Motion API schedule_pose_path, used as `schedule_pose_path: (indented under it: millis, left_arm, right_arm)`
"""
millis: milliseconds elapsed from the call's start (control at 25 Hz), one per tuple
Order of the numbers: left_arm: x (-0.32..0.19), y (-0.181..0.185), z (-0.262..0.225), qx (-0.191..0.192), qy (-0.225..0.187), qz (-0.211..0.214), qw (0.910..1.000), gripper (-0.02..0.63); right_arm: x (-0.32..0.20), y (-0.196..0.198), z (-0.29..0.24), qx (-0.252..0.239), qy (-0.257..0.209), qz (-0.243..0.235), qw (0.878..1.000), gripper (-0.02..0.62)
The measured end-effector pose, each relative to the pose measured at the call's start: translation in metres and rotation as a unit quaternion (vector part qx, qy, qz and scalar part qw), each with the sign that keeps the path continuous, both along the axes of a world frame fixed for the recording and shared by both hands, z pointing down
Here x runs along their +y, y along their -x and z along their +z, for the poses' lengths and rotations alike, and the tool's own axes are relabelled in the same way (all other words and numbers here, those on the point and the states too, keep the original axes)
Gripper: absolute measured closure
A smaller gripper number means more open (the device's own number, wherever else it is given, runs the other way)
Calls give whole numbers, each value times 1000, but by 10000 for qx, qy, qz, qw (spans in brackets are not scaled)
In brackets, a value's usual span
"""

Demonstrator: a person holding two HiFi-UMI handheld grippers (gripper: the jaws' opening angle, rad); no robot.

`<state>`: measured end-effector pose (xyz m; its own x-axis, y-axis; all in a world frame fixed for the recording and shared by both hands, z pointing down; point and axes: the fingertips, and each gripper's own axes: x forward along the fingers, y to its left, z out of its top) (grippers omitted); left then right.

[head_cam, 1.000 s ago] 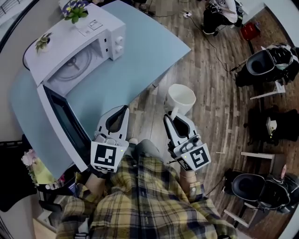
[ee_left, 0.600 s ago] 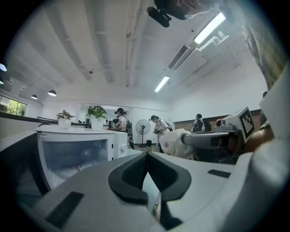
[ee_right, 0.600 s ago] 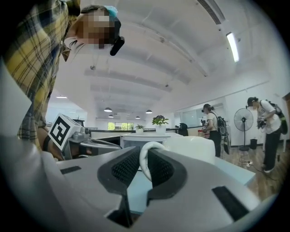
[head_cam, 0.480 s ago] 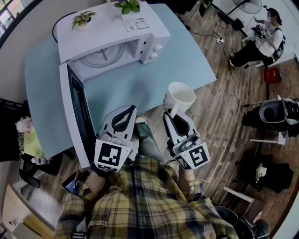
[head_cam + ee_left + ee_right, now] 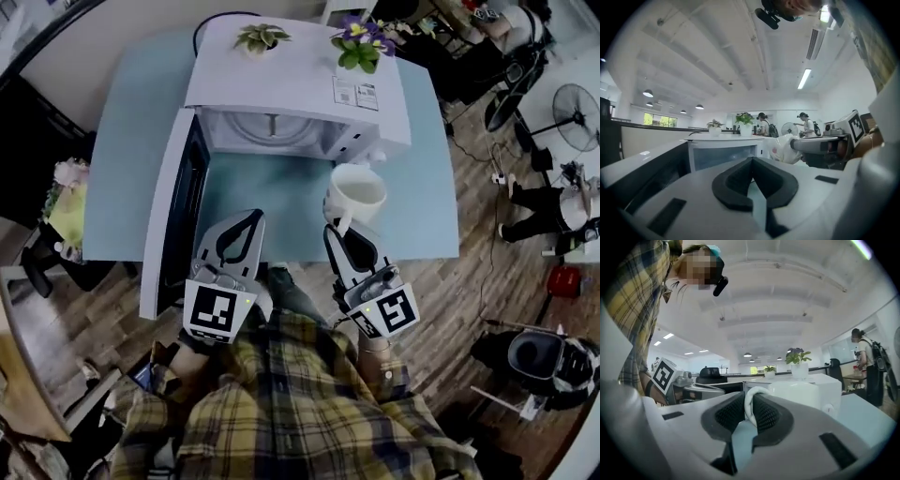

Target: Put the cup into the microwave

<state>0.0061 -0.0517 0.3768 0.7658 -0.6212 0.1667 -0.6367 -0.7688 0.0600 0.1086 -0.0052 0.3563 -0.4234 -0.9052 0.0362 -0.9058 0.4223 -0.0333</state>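
Note:
A white microwave (image 5: 281,89) stands on the light-blue table (image 5: 131,122), its door (image 5: 173,211) swung open to the left and the cavity (image 5: 272,131) showing a glass turntable. My right gripper (image 5: 335,228) is shut on the handle of a white cup (image 5: 354,195), which hangs upright over the table just in front of the microwave's control panel. In the right gripper view the handle (image 5: 750,404) is pinched between the pads. My left gripper (image 5: 251,217) is shut and empty, level with the cup, to its left. The left gripper view shows the microwave (image 5: 724,152) ahead and the cup (image 5: 783,149) at right.
Two potted plants (image 5: 261,37) (image 5: 361,42) sit on the microwave's top. The open door juts toward me past the table's near edge, left of the left gripper. Wooden floor, a standing fan (image 5: 572,103) and people lie off to the right.
The view has swung round so the microwave is now straight ahead. Both grippers have moved with it; the cup has gone from over the floor to over the table by the microwave's front.

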Motion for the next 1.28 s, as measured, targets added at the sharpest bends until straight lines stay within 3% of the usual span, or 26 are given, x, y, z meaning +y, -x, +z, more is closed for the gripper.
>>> schedule_pose_path:
  millis: [160,560,1000,1280]
  left_arm:
    - [-13,7,0,-73,-38,-812,9967,614]
    - [-25,7,-5,-150,-188,-1868,9821,614]
    - [-28,6,-4,-209,-222,-2446,9691,614]
    - [-35,19,-6,-227,-187,-2475,9684,614]
  right_arm:
    - [-28,-2,-1,-54,-66,-774,9970,538]
    - [-51,-4,1,-191,-135,-1884,9818,538]
    - [-57,-1,6,-235,-111,-2552,9665,538]
    - [-64,13,6,-258,-69,-2629,9645,538]
